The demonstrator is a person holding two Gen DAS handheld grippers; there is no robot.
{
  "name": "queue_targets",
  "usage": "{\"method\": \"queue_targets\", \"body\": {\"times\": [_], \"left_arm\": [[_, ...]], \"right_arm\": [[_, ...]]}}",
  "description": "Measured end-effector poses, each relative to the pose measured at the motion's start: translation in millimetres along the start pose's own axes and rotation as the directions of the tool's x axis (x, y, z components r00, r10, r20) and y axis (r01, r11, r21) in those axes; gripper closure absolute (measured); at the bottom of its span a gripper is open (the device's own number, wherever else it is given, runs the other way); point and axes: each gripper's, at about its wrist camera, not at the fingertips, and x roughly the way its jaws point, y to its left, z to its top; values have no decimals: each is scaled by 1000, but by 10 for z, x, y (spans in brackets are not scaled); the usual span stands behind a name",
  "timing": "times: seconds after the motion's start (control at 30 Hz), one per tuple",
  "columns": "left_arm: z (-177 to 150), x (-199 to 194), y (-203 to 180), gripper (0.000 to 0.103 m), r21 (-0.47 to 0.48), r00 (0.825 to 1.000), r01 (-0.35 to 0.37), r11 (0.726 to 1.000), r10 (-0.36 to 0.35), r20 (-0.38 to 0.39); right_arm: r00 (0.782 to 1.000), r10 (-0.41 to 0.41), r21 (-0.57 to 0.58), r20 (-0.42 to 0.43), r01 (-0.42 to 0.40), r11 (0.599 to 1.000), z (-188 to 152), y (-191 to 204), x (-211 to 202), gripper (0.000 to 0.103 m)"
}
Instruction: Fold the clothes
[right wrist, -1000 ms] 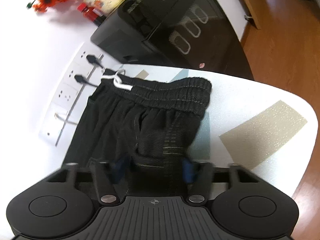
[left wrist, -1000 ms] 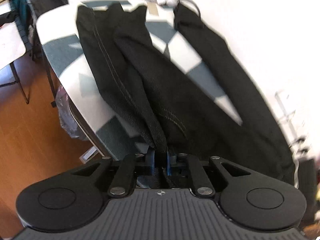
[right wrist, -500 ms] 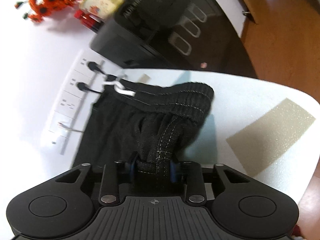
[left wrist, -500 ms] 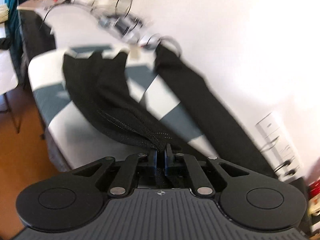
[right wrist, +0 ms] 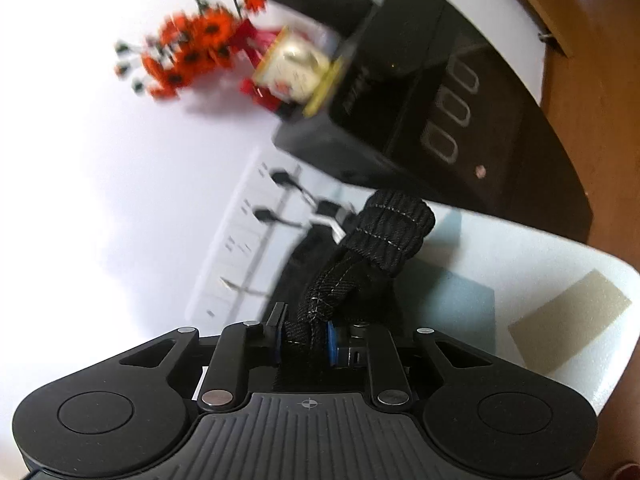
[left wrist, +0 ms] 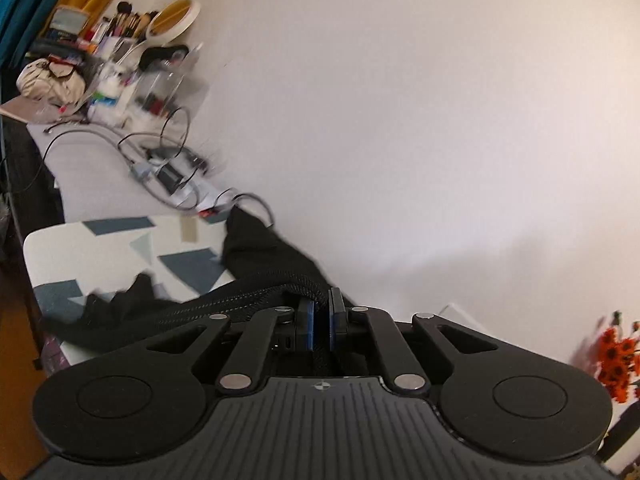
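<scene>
**Both grippers clamped on black trousers**

Left gripper (left wrist: 321, 322), in the left wrist view, has its blue pads pressed together on a thick black hem of the trousers (left wrist: 256, 296). From the pinch the cloth runs left in a ribbed band, and the rest trails away over the table (left wrist: 100, 248), white with grey-blue patches. One leg stretches far along the wall toward loose cables (left wrist: 168, 168). Farther left a cluttered desk holds a round mirror (left wrist: 176, 18). Orange flowers (left wrist: 618, 356) show at the right edge.

Right gripper (right wrist: 306, 340), in the right wrist view, is closed on a bunched fold of the trousers (right wrist: 384, 232), whose stitched waistband rises just beyond the pads above the table (right wrist: 540, 280). A black appliance (right wrist: 432, 92) stands at the far end, with blurred orange flowers (right wrist: 192, 48) to its left. Wall sockets (right wrist: 248, 232) sit left of the cloth.
</scene>
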Motion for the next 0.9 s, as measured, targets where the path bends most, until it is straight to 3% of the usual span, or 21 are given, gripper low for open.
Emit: {"method": "queue_targets", "body": {"times": [0.23, 0.47, 0.73, 0.9], "left_arm": [[58, -327, -162, 96, -2, 997, 37, 999, -37, 70], [145, -418, -303, 96, 24, 992, 63, 998, -65, 107], [165, -62, -316, 96, -10, 996, 63, 998, -62, 64], [274, 307, -423, 96, -7, 997, 64, 998, -64, 40]], "right_arm": [[996, 54, -6, 76, -54, 999, 194, 78, -352, 87], [999, 35, -19, 23, -35, 999, 222, 19, -442, 87], [998, -50, -9, -29, 50, 999, 216, 45, -315, 86], [993, -95, -62, -67, 90, 994, 282, 245, -158, 86]]}}
